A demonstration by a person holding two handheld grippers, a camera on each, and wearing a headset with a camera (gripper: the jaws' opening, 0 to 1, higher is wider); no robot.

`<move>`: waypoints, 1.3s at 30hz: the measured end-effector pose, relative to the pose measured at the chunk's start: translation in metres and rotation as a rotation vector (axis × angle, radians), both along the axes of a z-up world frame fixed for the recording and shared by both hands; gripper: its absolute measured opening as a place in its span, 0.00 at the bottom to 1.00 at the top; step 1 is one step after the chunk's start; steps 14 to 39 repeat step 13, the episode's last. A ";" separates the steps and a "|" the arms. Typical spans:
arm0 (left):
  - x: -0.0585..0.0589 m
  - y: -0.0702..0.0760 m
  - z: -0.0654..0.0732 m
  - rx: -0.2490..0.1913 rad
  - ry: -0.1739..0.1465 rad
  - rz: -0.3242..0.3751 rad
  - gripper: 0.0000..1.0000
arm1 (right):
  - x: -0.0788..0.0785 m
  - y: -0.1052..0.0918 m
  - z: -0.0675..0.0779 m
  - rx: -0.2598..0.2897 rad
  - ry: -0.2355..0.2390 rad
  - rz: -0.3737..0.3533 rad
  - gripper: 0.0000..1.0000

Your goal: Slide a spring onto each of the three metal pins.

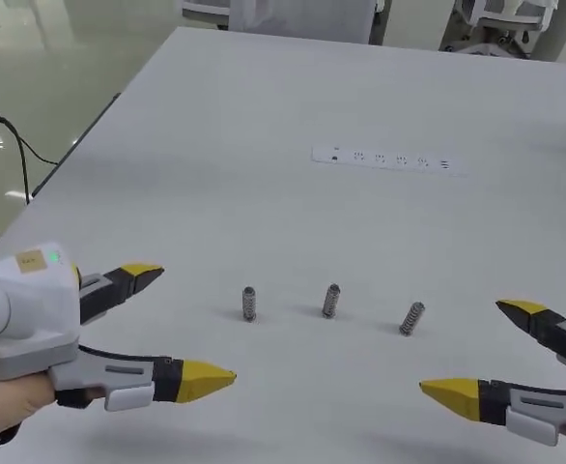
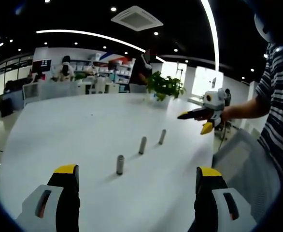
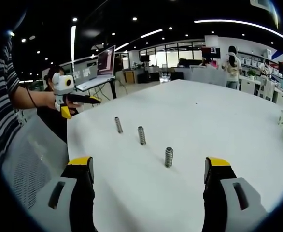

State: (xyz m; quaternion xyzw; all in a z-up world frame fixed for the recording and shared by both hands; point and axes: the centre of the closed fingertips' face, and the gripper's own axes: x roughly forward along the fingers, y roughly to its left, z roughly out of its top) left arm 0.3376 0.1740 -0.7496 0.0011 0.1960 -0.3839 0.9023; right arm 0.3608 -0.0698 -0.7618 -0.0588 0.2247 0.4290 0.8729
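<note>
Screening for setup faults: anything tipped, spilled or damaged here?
Nothing clearly wrong. The left spring, middle spring and right spring stand in a row, apart; the right one seems tilted in the head view but looks upright in the right gripper view. The left gripper and right gripper are open.

Left hand-held gripper (image 2: 136,170) gapes wide; three pins (image 2: 142,145) stand ahead on the table (image 2: 59,125).

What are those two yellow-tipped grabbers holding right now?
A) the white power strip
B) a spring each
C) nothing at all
C: the left gripper and the right gripper both stand open and empty, apart from the three pins on the table.
</note>
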 end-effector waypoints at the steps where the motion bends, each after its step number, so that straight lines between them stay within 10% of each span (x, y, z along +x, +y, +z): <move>1: 0.000 0.000 0.000 -0.001 0.000 0.000 0.98 | 0.000 0.000 0.000 -0.001 -0.002 0.000 0.96; 39: 0.002 0.004 0.001 0.006 0.000 0.010 0.98 | -0.001 0.005 0.003 -0.011 -0.002 0.014 0.95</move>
